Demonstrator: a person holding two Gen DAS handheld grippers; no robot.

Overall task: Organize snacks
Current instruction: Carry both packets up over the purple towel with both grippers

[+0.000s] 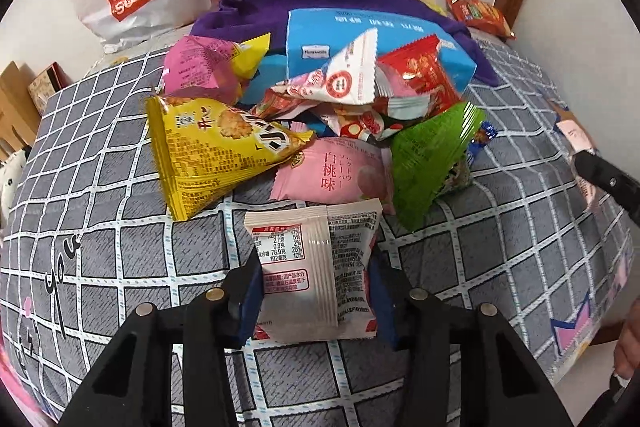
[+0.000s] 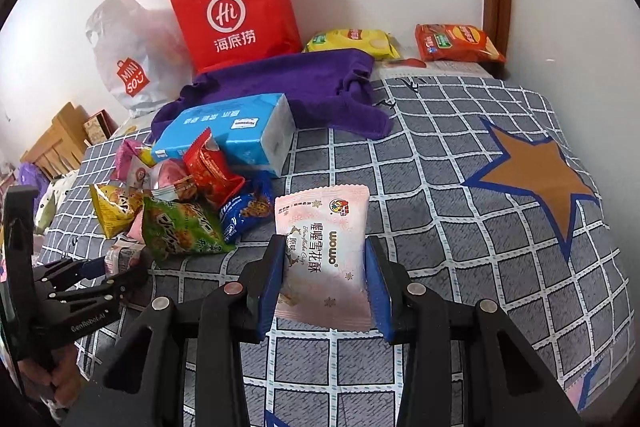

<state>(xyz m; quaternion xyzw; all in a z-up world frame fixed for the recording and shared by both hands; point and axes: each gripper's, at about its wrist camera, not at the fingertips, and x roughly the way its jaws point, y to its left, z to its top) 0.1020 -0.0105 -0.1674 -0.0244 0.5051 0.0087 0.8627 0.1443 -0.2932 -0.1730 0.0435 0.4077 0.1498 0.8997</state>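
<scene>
Bed [image 2: 460,163]: a grey checked cover with a brown star carries everything.
Bags: a red paper bag [image 2: 236,11] and a white plastic bag [image 2: 128,67] stand against the wall; what they hold cannot be seen.
Towel [image 2: 304,83]: purple, spread before the red bag, a blue tissue pack [image 2: 236,131] lying on its near edge.
Snack heap [image 1: 320,115]: yellow, green, red and pink packets crowd just beyond the left claw.
Left claw [image 1: 316,291]: its blue pads flank a white packet [image 1: 316,259]; contact cannot be told.
Right claw [image 2: 326,279]: pinching a pink packet [image 2: 324,251], apart from the heap.
</scene>
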